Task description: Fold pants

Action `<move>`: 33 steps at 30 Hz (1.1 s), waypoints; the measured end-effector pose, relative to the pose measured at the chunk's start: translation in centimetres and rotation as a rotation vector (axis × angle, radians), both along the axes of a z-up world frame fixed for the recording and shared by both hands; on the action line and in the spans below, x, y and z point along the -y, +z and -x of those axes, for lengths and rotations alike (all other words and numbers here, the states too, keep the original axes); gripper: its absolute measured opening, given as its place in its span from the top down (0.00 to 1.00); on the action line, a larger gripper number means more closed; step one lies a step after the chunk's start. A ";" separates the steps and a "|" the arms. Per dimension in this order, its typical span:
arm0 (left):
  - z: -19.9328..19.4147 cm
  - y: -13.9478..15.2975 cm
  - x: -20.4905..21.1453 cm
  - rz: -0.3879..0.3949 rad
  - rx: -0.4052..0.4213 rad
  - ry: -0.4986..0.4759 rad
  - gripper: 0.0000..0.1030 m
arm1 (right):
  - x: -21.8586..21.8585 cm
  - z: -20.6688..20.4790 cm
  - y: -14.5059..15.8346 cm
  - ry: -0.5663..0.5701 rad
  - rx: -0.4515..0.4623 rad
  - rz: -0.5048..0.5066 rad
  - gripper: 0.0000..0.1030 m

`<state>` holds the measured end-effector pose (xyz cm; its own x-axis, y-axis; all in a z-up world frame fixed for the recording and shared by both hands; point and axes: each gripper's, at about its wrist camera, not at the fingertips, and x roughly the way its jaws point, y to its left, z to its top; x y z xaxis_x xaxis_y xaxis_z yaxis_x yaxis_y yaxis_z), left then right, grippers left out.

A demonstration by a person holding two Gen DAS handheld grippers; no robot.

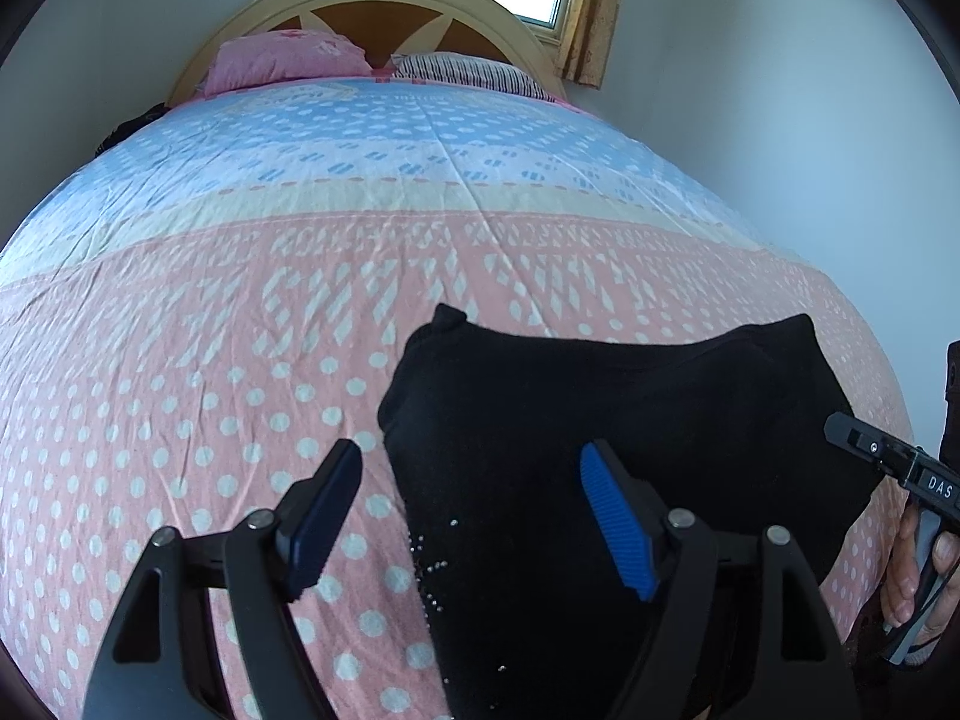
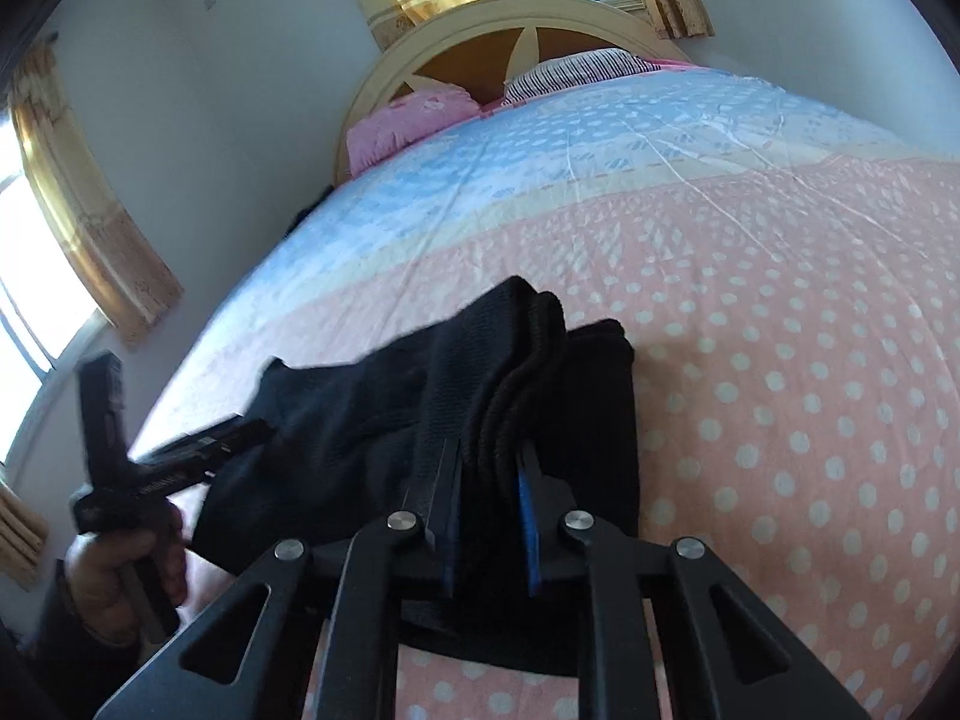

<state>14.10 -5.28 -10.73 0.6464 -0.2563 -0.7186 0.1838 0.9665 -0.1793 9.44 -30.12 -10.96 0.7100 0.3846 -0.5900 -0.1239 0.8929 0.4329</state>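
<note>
- Pants (image 1: 600, 420): black, already folded into a compact bundle, lying on the pink dotted part of the bed (image 1: 240, 330), near the foot end.
- Long axis: in the left wrist view the bundle runs roughly from foot toward headboard (image 1: 372, 18), slightly wider at the far edge; exact orientation is hard to call through the fisheye.
- Right hand-held gripper (image 2: 489, 468): fingers drawn in tight on a stacked fold of pants fabric, layered edges showing between the blue pads (image 2: 527, 516). The gripped section is lifted above the rest of the bundle.
- Left hand-held gripper (image 1: 474, 510): fingers spread wide, nothing between them. One finger is over the bedspread, the other over the left part of the pants; contact unclear.
- Edges: the far edge of the pants has two raised corners, and the left edge is a clean line against the bedspread.
- Room: wide open bedspread left of the bundle and beyond it, up to the pink pillow (image 1: 282, 60) and the striped pillow (image 1: 468, 72).
</note>
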 end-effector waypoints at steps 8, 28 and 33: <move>-0.4 0.6 0.2 -0.019 0.024 -0.018 0.16 | 2.0 0.8 -1.5 -0.082 -0.063 0.004 0.85; -1.4 -0.8 1.2 -0.130 0.033 -0.004 0.06 | -2.5 -2.2 -1.3 -0.003 0.008 0.154 0.57; -1.6 -0.9 1.1 -0.124 0.027 -0.010 0.05 | -2.8 -1.2 -0.9 0.012 0.019 0.202 0.57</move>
